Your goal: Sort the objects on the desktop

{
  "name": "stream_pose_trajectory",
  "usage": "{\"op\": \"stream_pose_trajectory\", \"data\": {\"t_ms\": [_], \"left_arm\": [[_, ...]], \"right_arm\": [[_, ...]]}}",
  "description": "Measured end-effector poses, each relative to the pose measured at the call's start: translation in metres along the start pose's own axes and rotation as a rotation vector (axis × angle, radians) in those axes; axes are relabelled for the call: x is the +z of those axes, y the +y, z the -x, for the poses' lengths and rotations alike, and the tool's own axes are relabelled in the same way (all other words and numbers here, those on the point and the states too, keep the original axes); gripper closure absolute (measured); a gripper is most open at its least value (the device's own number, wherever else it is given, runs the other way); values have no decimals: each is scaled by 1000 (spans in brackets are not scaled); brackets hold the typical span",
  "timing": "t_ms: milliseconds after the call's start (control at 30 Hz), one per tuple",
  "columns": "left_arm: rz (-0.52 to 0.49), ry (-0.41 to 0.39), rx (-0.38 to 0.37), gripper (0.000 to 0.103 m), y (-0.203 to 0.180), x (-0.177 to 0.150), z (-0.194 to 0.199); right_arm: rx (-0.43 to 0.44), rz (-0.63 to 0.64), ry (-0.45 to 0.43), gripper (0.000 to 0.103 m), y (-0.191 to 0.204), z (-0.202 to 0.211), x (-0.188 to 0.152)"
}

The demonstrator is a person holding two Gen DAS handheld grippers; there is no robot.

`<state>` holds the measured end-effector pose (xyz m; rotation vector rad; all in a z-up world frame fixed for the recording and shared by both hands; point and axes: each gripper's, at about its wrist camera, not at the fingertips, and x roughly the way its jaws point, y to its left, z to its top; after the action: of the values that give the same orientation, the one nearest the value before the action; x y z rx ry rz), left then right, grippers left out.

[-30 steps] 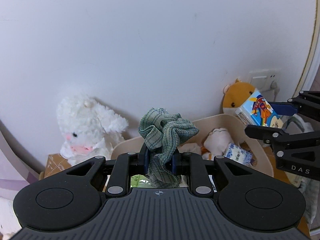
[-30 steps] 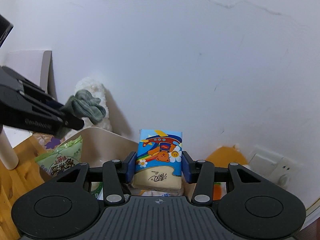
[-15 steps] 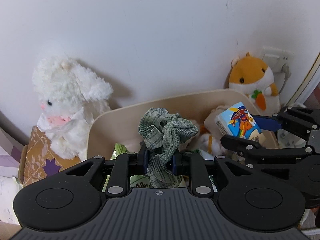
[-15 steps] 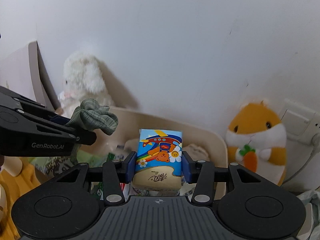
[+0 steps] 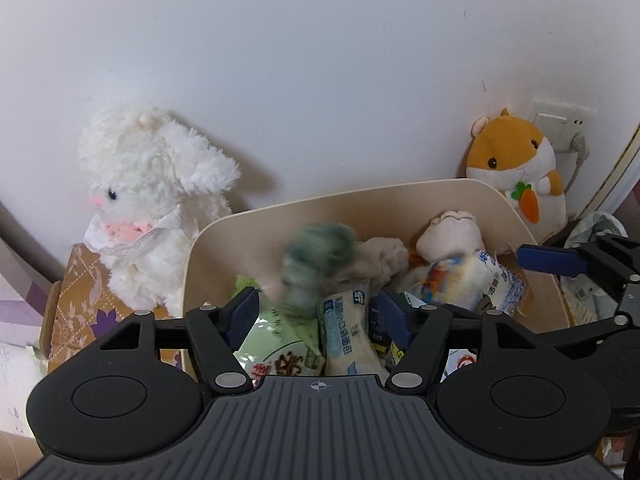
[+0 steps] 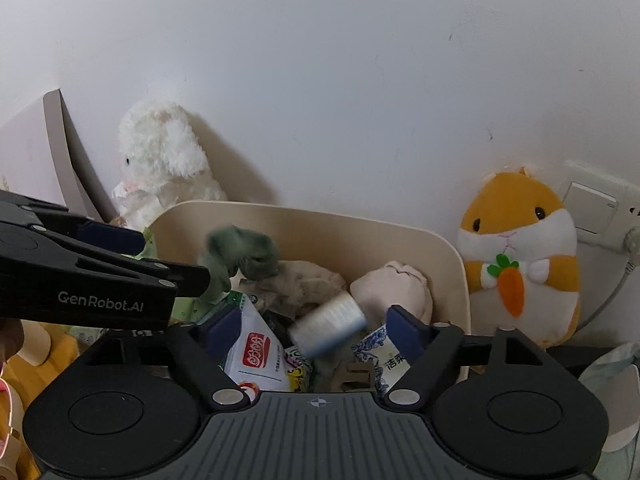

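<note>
A beige bin (image 5: pixel 360 196) (image 6: pixel 304 216) stands against the wall, full of snack packets and soft items. My left gripper (image 5: pixel 318 314) (image 6: pixel 168 258) hovers over its left half. Its jaws are opening, and the green cloth (image 5: pixel 316 256) (image 6: pixel 244 254) shows blurred beyond the fingertips, free of the pads, dropping into the bin. My right gripper (image 6: pixel 316 330) is over the right half, its jaws opening too. The colourful tissue pack (image 6: pixel 328 322) (image 5: pixel 452 280) is blurred between and below its blue pads, touching neither. One right gripper pad (image 5: pixel 548 260) reaches in from the right edge.
A white plush rabbit (image 5: pixel 152 200) sits on a patterned box (image 5: pixel 80 304) left of the bin. An orange hamster plush (image 6: pixel 520 256) leans on the wall at its right, by a wall socket (image 6: pixel 592 208) with a plugged cable. Snack packets (image 5: pixel 344 332) fill the bin.
Both grippers sank toward the bin and went from shut to open. The green cloth left the left jaws and the tissue pack left the right jaws; both are falling.
</note>
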<state>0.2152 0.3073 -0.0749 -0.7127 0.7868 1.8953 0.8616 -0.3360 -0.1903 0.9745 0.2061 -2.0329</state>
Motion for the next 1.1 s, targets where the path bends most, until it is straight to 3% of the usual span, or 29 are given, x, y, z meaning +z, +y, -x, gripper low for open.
{"op": "stream_pose_trajectory", "data": {"t_ms": [67, 167, 467, 767, 1100], "left_arm": [[8, 1, 2, 33, 3, -2, 4], [22, 0, 3, 32, 7, -7, 12], [30, -6, -1, 32, 14, -24, 49], [25, -32, 5, 32, 16, -41, 94], [26, -57, -6, 32, 18, -78, 147]], "right_arm": [[-6, -5, 0, 7, 0, 6, 0], [-2, -22, -7, 0, 1, 17, -2], [-54, -6, -14, 0, 17, 51, -11], [-49, -22, -55, 0, 33, 95, -20], [-67, -15, -68, 0, 53, 143, -50]]}}
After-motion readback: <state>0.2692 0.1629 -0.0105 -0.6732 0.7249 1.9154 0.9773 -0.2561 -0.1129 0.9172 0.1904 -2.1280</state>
